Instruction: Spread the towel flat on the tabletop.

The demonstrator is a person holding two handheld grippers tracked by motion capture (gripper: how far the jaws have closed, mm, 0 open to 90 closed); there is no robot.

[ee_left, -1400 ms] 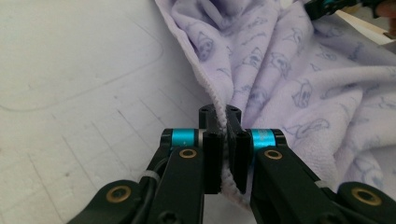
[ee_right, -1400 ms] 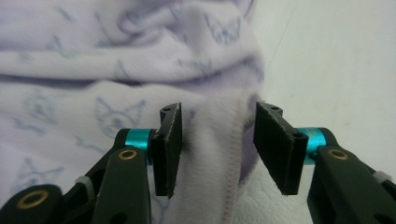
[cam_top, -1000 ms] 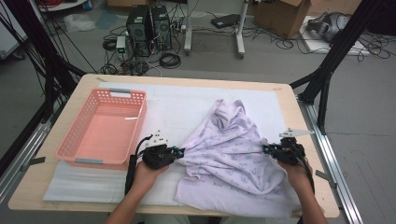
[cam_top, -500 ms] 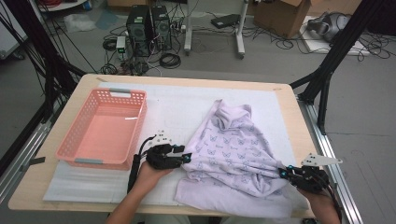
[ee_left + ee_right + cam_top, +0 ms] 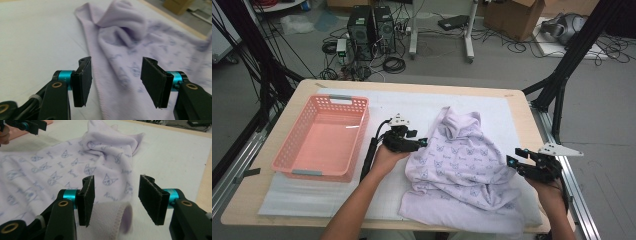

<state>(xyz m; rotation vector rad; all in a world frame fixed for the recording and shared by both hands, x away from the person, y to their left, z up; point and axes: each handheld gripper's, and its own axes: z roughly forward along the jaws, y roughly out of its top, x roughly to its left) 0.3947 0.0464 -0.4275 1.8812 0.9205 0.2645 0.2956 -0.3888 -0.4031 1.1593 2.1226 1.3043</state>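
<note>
1. Lavender garment (image 5: pixel 462 170) with a small cat print lies spread and rumpled on the white mat (image 5: pixel 422 107), right of the middle of the table (image 5: pixel 302 87); its bunched top end points toward the far edge, its wide hem toward me.
2. Left gripper (image 5: pixel 422 143) sits in my left hand (image 5: pixel 384 157) at the garment's left edge; its jaws have just been opening and now stand well apart with nothing pinched; in the left gripper view (image 5: pixel 115 80) the cloth's edge runs below the gap between the pads, untouched as far as I can see.
3. Right gripper (image 5: pixel 512 160) sits in my right hand (image 5: pixel 549 187) just off the garment's right side, near the table's right edge; its jaws have just been opening too and hold nothing; in the right gripper view (image 5: pixel 116 197) a stitched fold of cloth lies low between the pads, blurred, pressed by neither.
4. Pink basket (image 5: pixel 294 155) stands on the left part of the mat, well apart from the garment.
</note>
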